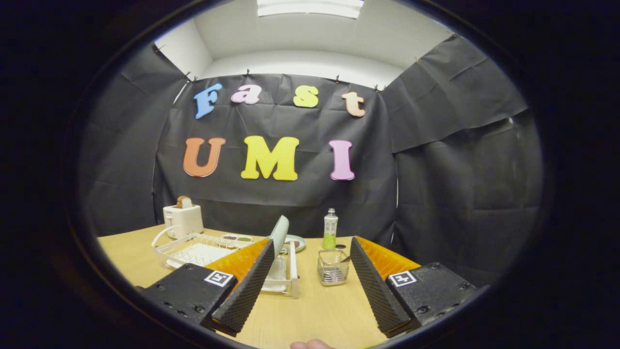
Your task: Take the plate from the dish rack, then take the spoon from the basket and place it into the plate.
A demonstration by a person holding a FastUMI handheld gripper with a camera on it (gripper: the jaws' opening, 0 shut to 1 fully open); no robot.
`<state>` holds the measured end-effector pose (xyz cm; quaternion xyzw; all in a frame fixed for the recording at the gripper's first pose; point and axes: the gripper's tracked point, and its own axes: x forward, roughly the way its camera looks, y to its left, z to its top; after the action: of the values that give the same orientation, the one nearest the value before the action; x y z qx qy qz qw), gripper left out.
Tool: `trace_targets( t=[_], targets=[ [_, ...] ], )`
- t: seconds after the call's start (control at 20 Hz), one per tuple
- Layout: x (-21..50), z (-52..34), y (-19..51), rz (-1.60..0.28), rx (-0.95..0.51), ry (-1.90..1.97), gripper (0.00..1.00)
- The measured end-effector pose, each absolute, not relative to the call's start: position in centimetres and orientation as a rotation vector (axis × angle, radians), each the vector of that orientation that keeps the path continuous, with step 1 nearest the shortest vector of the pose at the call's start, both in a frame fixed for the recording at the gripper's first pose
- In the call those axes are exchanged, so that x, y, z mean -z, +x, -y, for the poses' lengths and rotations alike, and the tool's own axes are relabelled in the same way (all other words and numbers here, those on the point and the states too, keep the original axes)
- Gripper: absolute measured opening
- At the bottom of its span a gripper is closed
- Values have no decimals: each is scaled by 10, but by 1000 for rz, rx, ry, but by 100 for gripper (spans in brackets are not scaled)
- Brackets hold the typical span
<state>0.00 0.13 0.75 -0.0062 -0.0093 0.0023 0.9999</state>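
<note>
Camera rides the gripper (310, 286), low over table (310, 310), facing wall, seemingly level

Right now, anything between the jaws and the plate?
No. In the gripper view the open gripper has bare table ahead; the plate stands upright in the rack, beyond the left finger.

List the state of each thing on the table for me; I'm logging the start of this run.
gripper: open, nothing between its fingers
plate: standing on edge in the dish rack, not yet taken
spoon: in the basket, handle leaning out
toaster: bread sticking up from its slot
bottle: upright, cap on
small dish: flat on the table behind the plate
</note>
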Motion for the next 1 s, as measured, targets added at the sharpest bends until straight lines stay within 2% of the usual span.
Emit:
trace_targets(
  t=[0.6, 1.0],
  targets=[
    [-11, -2, 4, 8, -14, -32, 100],
    [-40, -5, 26, -12, -48, -48, 100]
  ],
)
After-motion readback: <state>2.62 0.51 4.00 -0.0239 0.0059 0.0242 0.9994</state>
